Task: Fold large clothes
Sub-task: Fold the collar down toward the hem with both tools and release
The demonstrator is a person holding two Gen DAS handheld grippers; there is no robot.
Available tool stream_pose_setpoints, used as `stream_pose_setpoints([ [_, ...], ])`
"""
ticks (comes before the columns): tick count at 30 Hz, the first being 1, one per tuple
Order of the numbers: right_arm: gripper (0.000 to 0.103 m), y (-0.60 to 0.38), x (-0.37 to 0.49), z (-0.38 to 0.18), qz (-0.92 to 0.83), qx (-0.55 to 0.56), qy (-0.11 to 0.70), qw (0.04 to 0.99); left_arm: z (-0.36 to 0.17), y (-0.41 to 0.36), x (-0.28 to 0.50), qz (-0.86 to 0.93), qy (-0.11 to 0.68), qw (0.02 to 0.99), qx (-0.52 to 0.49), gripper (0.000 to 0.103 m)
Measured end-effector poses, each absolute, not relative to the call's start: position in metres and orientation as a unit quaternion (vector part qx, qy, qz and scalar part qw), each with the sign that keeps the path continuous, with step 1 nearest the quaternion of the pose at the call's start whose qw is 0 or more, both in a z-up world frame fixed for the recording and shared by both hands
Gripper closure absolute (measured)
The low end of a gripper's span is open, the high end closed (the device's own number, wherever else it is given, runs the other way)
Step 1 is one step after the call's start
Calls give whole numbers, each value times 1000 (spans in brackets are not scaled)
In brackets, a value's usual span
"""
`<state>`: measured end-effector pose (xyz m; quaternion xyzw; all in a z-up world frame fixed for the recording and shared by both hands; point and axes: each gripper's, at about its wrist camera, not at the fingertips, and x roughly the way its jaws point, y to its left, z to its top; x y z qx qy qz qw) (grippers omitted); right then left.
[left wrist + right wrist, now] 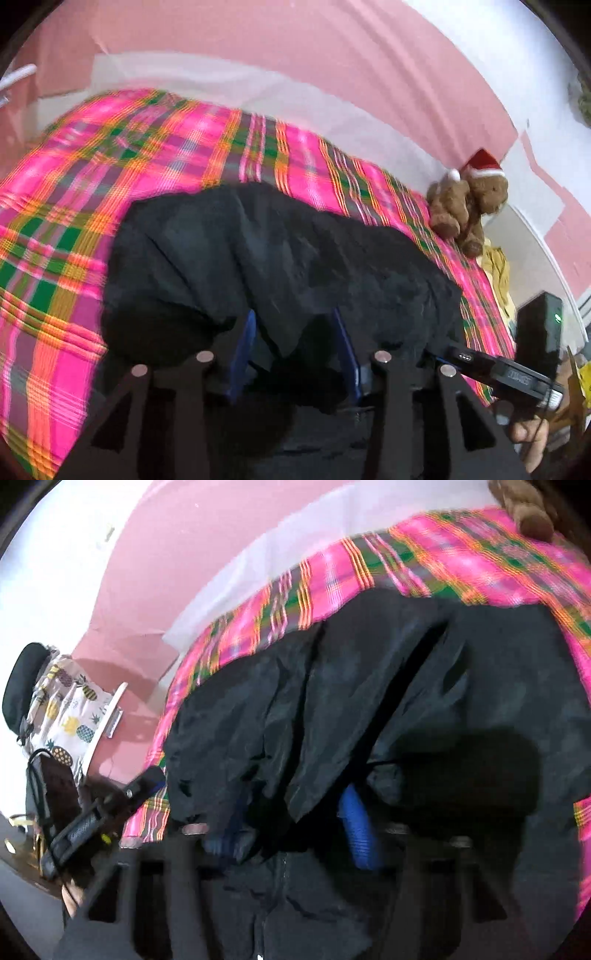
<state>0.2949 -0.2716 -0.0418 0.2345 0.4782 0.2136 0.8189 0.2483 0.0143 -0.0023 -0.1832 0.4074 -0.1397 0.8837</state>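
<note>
A large black garment [258, 266] lies bunched on a pink plaid bedspread [110, 166]. My left gripper [295, 332] sits at its near edge, and black cloth hangs between the blue fingers [247, 343], which stand apart. In the right wrist view the same black garment [406, 686] fills the middle, with folds running toward me. My right gripper [295, 812] also has cloth between its blue fingers [356, 827]; the left finger is mostly covered. The other gripper shows at the edge of each view [517, 373] [88, 819].
A brown teddy bear with a red Santa hat [469, 199] sits at the bed's far right corner. A pink wall [295, 44] runs behind the bed. A pineapple-print cloth [70, 709] hangs at the left in the right wrist view.
</note>
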Motion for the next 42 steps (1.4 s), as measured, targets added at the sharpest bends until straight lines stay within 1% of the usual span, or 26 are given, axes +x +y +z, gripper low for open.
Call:
stream_pose_setpoints([
  [3,99,-277,281,-39,205,213,459,838,-11,4,240,-152,417,879,-174,58],
  [5,99,-287,274,-39,197,216,455,841,-7,2,233,-156,410,882,-170,58],
  [7,99,-294,267,-46,187,215,457,842,-1,2,231,-153,396,889,-173,58],
  [9,99,-295,266,-65,178,215,475,835,-1,3,230,-154,387,892,-176,58],
  [11,99,-293,267,-76,178,216,483,830,-15,-1,232,-149,401,887,-175,58],
  [13,99,-287,268,-81,179,208,482,832,-39,-7,236,-141,436,873,-168,58],
  [16,99,-279,271,-84,180,192,483,835,-57,-10,235,-125,436,879,-146,61],
  [19,98,-279,273,-87,185,194,480,835,-63,-14,241,-110,444,880,-127,61],
  [22,87,-284,263,-71,178,188,472,843,-62,-18,242,-104,448,880,-117,61],
  [23,80,-287,257,-60,174,176,464,850,-59,-18,241,-106,450,879,-114,61],
  [24,78,-290,250,-47,174,164,451,860,-54,-16,237,-108,452,878,-115,61],
  [26,78,-295,241,-24,173,143,421,879,-44,-10,230,-115,455,874,-128,62],
  [29,78,-303,249,8,164,120,377,904,-16,1,221,-118,418,892,-127,62],
  [31,78,-300,267,15,151,107,368,911,5,8,230,-105,384,911,-110,62],
  [33,78,-292,292,11,139,91,370,914,13,15,248,-86,369,919,-106,62],
  [36,78,-299,319,-22,105,74,417,900,-6,28,278,-55,390,913,-108,62],
  [37,81,-305,322,-33,101,75,428,895,-18,31,284,-43,405,907,-106,62],
  [38,84,-309,322,-45,105,79,431,893,-32,35,288,-38,417,902,-105,59],
  [39,87,-311,320,-51,104,81,429,893,-46,38,287,-47,417,901,-111,59],
  [42,89,-310,313,-62,96,74,422,899,-62,39,280,-52,402,907,-110,59],
])
